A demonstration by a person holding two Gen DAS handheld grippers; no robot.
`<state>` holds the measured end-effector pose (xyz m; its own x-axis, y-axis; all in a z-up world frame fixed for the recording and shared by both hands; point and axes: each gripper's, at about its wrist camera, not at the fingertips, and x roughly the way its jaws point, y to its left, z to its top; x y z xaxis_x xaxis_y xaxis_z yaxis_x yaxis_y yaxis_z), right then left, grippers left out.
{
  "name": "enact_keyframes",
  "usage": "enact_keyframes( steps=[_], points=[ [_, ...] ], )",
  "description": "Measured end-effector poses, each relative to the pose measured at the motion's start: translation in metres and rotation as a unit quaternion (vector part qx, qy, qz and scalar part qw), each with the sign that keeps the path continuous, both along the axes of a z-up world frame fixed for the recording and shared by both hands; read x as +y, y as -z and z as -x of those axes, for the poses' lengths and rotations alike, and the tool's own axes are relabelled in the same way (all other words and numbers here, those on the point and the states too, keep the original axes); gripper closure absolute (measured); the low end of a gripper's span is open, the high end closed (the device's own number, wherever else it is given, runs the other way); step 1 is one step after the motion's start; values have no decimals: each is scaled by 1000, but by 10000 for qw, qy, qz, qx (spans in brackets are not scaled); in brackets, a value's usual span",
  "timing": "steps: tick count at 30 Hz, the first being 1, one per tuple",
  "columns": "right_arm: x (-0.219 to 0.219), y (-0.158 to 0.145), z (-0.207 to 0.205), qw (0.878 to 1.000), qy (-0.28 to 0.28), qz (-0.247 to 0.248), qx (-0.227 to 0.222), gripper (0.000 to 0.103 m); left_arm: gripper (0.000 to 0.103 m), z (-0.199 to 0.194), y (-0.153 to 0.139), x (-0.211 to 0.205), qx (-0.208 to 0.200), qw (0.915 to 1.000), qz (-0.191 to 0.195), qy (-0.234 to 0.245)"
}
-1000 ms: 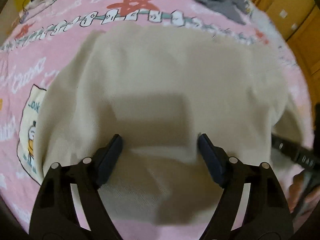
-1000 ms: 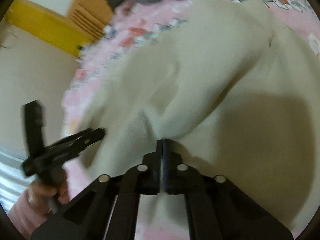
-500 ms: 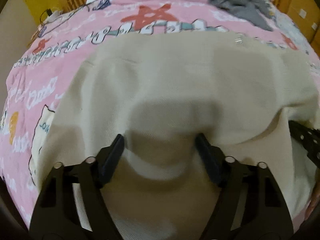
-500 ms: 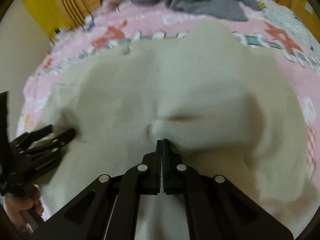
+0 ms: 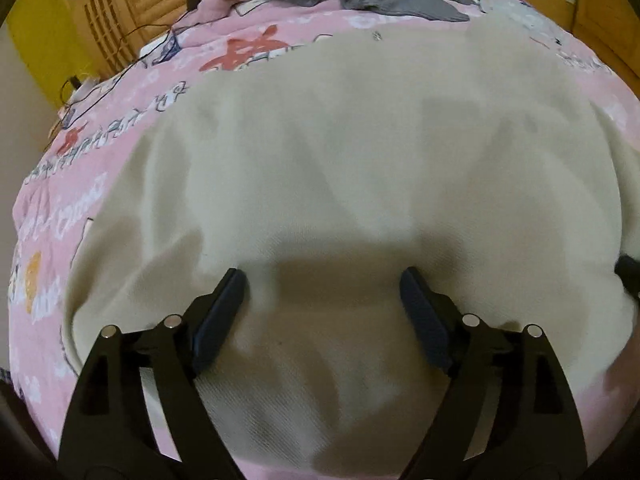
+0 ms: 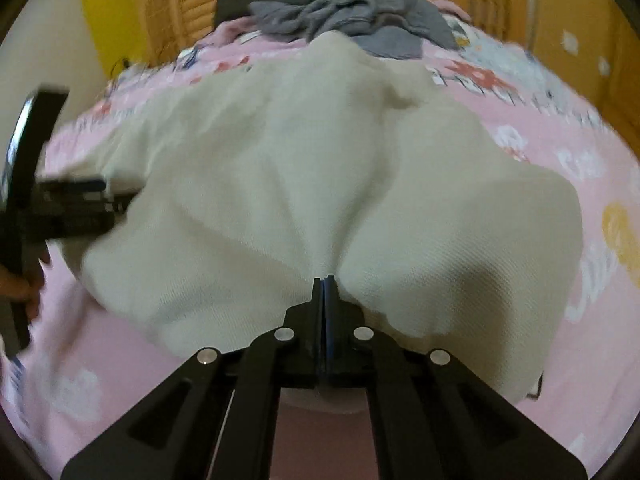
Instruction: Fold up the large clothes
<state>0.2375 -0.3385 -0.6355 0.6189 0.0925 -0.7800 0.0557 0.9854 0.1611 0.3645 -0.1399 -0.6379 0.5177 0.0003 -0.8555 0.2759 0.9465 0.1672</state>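
While the cream garment (image 5: pixel 360 168) lies spread on the pink bedspread (image 5: pixel 100 152), the right gripper (image 6: pixel 324 284) is clamped on a pinched ridge at the near hem. Left gripper (image 5: pixel 322 292) jaws, just opened wider, straddle the cloth unpinched. Garment extends away from both tools; the grey clothes (image 6: pixel 340 16) lie beyond.

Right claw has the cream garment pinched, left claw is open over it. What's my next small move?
Probably close the left claw on the near fold of the cream garment. Its jaws, just opening, straddle cloth without pressing it, while the right claw already pinches that edge; both must hold to carry the fold.
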Motion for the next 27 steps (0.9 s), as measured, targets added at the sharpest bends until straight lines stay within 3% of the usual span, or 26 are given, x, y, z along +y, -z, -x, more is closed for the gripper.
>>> enact_keyframes(
  steps=[4, 5, 6, 7, 8, 10, 11, 12, 13, 16, 18, 21, 24, 26, 27],
  points=[
    [-30, -15, 47, 9909, 674, -1143, -236, 96, 27, 13, -35, 13, -188, 9983, 524, -147],
    [-37, -16, 62, 9844, 942, -1463, -248, 77, 28, 20, -46, 13, -337, 9972, 670, -45],
    [-43, -14, 77, 9775, 1235, -1697, -229, 42, 28, 26, -54, 9, -523, 9967, 624, 28],
    [-45, -14, 82, 9722, 1386, -1873, -248, 27, 28, 32, -62, 2, -755, 9961, 446, 108],
    [-50, -10, 94, 9648, 1452, -2166, -333, 24, 28, 37, -66, -6, -944, 9952, 207, 164],
    [-52, -2, 103, 9625, 1437, -2283, -276, 24, 31, 43, -70, -23, -1218, 9913, -416, 288],
    [-54, 4, 102, 9629, 1455, -2261, -229, 24, 52, 42, -71, -31, -1184, 9910, -528, 340],
    [-58, 9, 101, 9600, 1537, -2333, -188, 24, 69, 41, -73, -34, -1038, 9931, -402, 378],
    [-62, 14, 99, 9548, 1612, -2492, -158, 24, 69, 40, -74, -35, -844, 9955, -192, 374],
    [-84, 29, 87, 9243, 1998, -3246, -184, 25, 95, 28, -73, -34, -226, 9983, 481, 259],
    [-98, 36, 77, 9061, 2217, -3594, -267, 25, 103, 29, -71, -36, -151, 9979, 582, 237],
    [-109, 48, 64, 8879, 2420, -3908, -200, 21, 103, 25, -66, -34, 97, 9954, 927, 203],
    [-105, 40, 50, 8954, 2536, -3658, -120, 21, 103, 12, -50, -23, 690, 9868, 1461, -148],
    [-99, 26, 49, 9019, 2474, -3535, -180, 28, 103, 1, -23, -17, 1291, 9748, 1776, -387],
    [-93, 18, 46, 9115, 2331, -3379, -230, 28, 103, -5, -6, -13, 1502, 9687, 1893, -567]
  ],
)
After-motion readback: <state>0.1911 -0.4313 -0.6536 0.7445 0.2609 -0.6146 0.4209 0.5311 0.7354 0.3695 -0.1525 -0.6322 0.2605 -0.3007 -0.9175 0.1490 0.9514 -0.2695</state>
